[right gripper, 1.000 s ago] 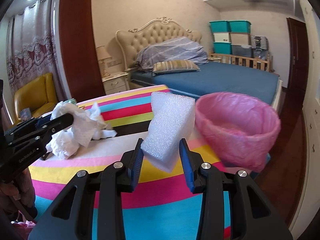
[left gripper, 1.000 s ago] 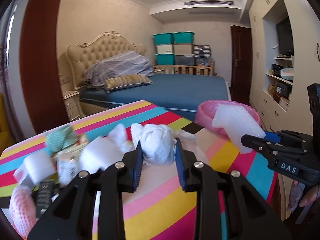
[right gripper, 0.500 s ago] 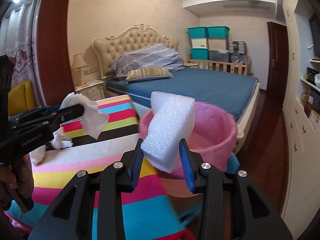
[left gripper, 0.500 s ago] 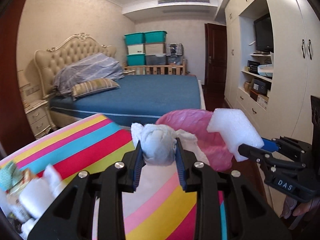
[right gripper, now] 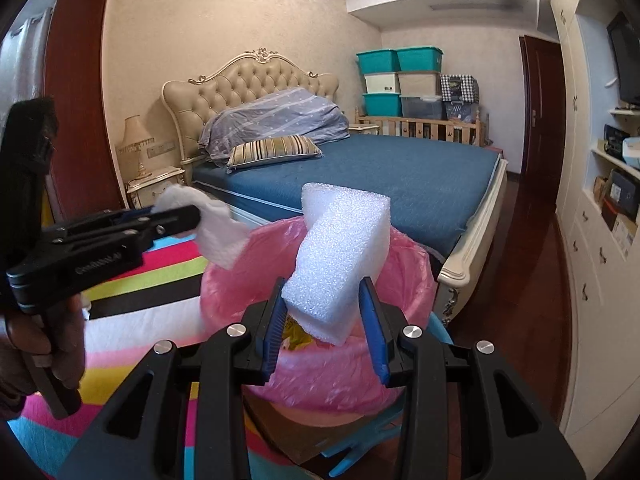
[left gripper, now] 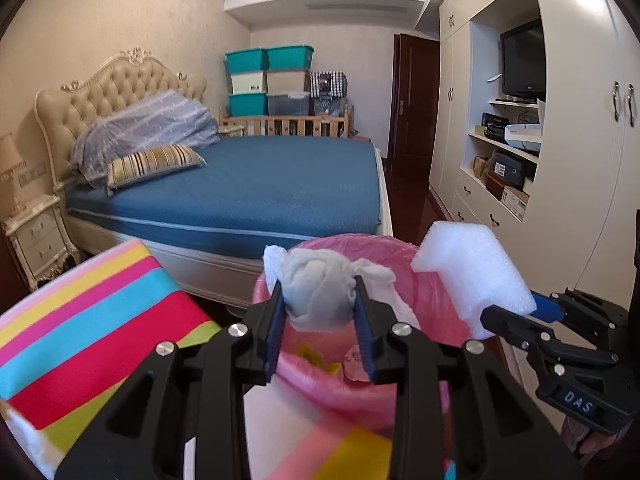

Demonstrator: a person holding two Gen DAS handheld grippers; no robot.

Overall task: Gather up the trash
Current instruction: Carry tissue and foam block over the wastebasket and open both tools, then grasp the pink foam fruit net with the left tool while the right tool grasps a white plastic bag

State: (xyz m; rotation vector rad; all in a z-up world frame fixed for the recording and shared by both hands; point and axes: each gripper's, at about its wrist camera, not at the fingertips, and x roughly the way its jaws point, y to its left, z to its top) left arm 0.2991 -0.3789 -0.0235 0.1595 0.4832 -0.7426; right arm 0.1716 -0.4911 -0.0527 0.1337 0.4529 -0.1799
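the right gripper (left gripper: 508,316), seen at the lower right of the left wrist view, carries a small plate reading "das" in white letters; the left gripper (right gripper: 176,216), seen at the left of the right wrist view, has embossed lettering on its black body that is too faint to read.

in the left wrist view the left gripper (left gripper: 320,320) sits at the lower centre, its jaws closed part-way onto a crumpled white tissue wad (left gripper: 320,292) that fills the gap between the blue pads. in the right wrist view the right gripper (right gripper: 326,316) has its jaws about as wide, clamped on the lower end of a white foam block (right gripper: 340,256) that stands up tilted toward the upper right.

both pieces of trash hang just above the open mouth of the pink bag-lined bin (right gripper: 412,276), which fills the centre behind the fingers; some yellow scrap lies inside it. the striped tablecloth (left gripper: 92,312) runs along the lower left, next to the bin.

farther back a bed (left gripper: 248,188) with a blue cover crosses the middle of the frame, and teal storage boxes (left gripper: 268,60) stack against the far wall at upper centre.
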